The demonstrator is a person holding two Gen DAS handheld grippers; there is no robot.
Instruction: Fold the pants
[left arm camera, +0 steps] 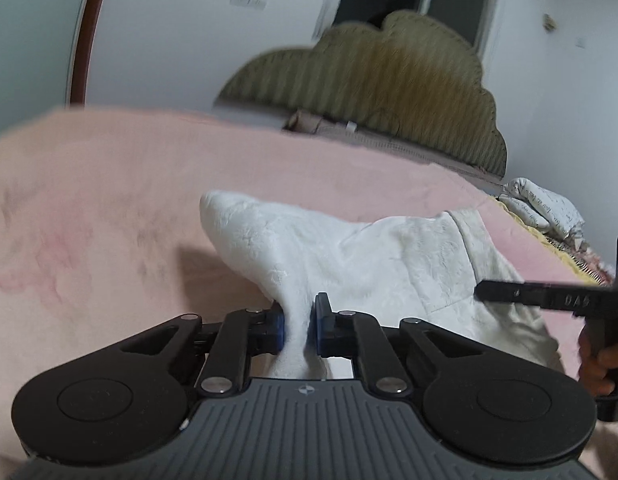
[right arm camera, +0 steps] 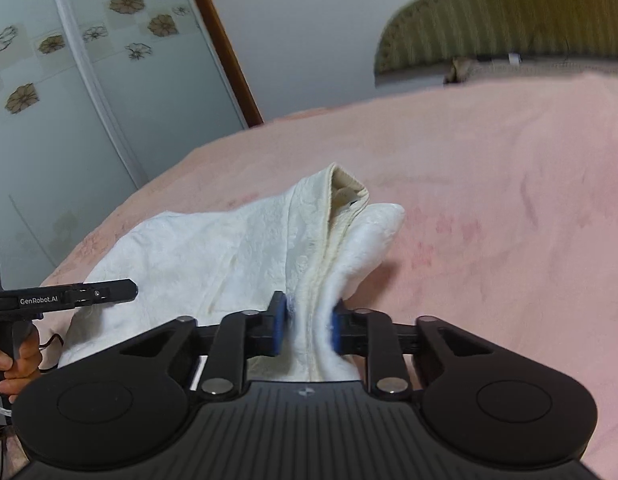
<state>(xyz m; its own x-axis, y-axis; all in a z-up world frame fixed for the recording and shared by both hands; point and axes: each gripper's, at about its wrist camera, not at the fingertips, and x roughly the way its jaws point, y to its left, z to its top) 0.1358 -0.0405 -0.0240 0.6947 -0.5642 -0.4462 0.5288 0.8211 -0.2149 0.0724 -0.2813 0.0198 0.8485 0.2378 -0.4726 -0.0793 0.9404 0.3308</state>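
Note:
White textured pants (left arm camera: 349, 256) lie bunched on a pink bed cover (left arm camera: 89, 208). My left gripper (left arm camera: 297, 332) is shut on a pinched fold of the pants, blue pads pressed on the cloth at both sides. In the right wrist view the pants (right arm camera: 213, 256) show a cream ribbed waistband (right arm camera: 341, 208) standing up. My right gripper (right arm camera: 309, 326) is shut on the cloth just below that waistband. The cloth rises from the bed at both grips. Each view catches the other gripper at its edge, held by a hand (right arm camera: 17, 360).
A green padded headboard (left arm camera: 389, 76) stands at the far end of the bed. A printed white pillow (left arm camera: 545, 208) lies at the right edge. A floral wardrobe door (right arm camera: 69, 80) and a brown door frame (right arm camera: 225, 48) stand beyond the bed's left side.

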